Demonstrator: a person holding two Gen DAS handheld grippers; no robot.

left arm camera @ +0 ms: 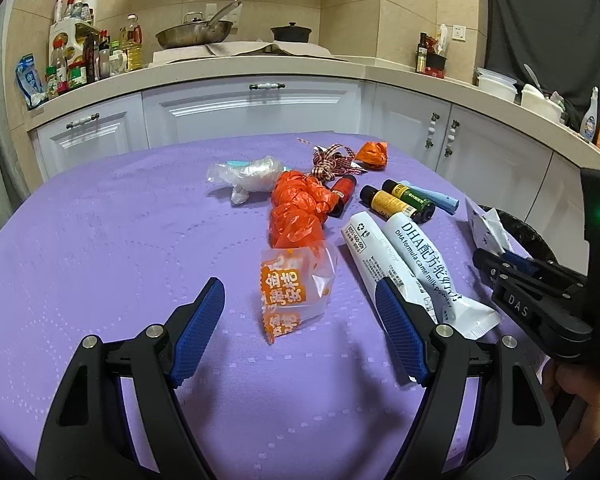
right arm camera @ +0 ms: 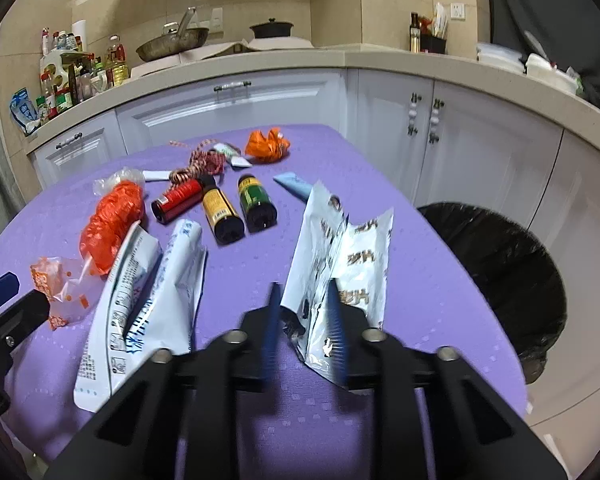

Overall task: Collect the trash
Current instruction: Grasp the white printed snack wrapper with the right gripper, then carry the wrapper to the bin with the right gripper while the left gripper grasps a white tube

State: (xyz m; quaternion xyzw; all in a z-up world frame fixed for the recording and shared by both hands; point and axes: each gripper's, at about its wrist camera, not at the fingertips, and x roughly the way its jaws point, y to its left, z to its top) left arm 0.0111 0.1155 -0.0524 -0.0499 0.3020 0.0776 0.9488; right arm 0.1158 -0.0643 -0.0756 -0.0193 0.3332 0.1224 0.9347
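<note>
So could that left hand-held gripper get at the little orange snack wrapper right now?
Probably yes. The left hand-held gripper is open, and the orange snack wrapper lies flat between its fingers with nothing on it.

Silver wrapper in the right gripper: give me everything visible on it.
The silver wrapper is a crumpled, shiny foil-like packet, white and silver with dark printed characters and a small picture near its top. It looks empty and flattened, folded into upright creased panels with a torn or ragged lower edge. The right gripper is shut on its lower part, blue fingers on either side, holding it above the purple tablecloth, left of the black-lined trash bin. Nothing else visibly touches it.
</note>
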